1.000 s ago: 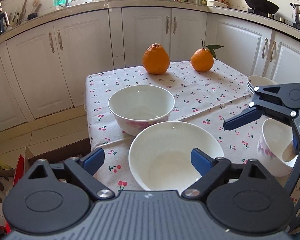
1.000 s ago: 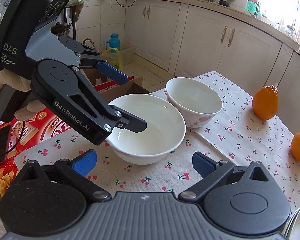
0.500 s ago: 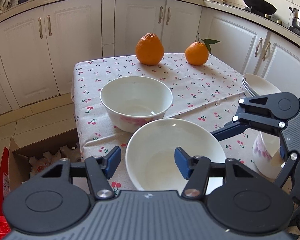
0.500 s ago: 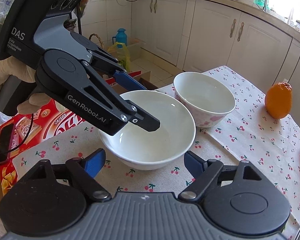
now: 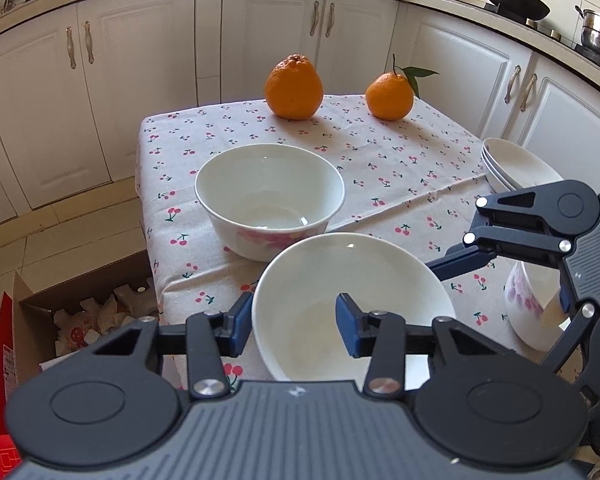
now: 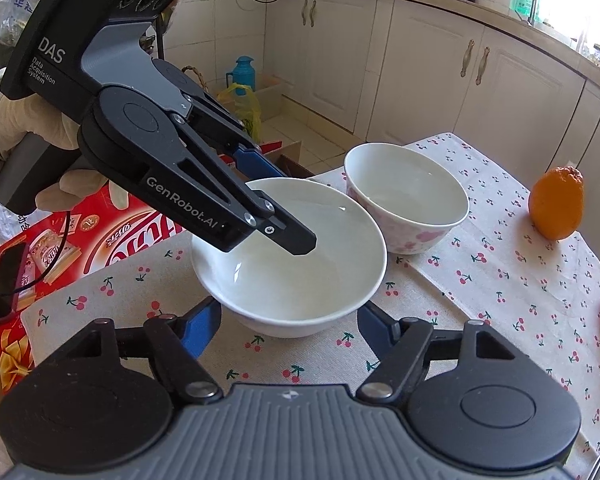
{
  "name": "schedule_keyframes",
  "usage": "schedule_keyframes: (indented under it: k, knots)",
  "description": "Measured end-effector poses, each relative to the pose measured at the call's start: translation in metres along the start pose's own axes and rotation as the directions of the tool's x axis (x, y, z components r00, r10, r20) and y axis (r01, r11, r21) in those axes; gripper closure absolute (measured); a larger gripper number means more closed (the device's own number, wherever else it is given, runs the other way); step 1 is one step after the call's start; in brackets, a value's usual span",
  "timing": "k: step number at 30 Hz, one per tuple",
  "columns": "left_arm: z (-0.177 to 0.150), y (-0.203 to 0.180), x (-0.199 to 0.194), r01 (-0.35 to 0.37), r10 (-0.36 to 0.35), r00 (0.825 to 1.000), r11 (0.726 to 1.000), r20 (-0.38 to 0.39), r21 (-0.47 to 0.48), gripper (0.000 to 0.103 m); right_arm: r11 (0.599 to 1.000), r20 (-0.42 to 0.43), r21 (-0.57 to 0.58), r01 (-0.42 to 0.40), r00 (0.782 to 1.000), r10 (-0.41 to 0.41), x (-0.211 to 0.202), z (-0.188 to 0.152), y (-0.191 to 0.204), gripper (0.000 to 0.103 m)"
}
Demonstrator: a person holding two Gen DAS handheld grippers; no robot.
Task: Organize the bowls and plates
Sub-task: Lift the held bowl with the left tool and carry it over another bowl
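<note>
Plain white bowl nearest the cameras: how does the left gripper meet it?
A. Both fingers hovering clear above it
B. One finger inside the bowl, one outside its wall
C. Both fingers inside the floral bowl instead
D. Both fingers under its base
B. In the left wrist view the left gripper straddles the plain white bowl's near rim, and the right wrist view shows one finger dipping inside.

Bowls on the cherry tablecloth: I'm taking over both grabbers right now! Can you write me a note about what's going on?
The left tool is shut on the plain white bowl, one finger inside the rim.
The right tool is closing, jaws on either side of that bowl; grip unclear.
The pink-flowered bowl sits just behind; the second flowered bowl and the stacked white dishes are at the right edge.
Done: dishes stacked.
Left: three bowls still separate.
</note>
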State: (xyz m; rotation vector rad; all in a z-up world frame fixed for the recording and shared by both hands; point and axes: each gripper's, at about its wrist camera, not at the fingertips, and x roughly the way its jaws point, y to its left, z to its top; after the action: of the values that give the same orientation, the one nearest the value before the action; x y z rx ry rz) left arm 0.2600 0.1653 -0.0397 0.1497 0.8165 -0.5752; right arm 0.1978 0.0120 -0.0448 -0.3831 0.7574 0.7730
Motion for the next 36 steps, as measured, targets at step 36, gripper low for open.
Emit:
schedule_keyframes:
  k: [36]
  knots:
    - [0.02, -0.059, -0.03, -0.005, 0.002, 0.999, 0.995, 0.036, 0.097, 0.062, 0.999, 0.042, 0.048, 0.011, 0.999, -0.013, -0.054, -0.015, -0.009, 0.024]
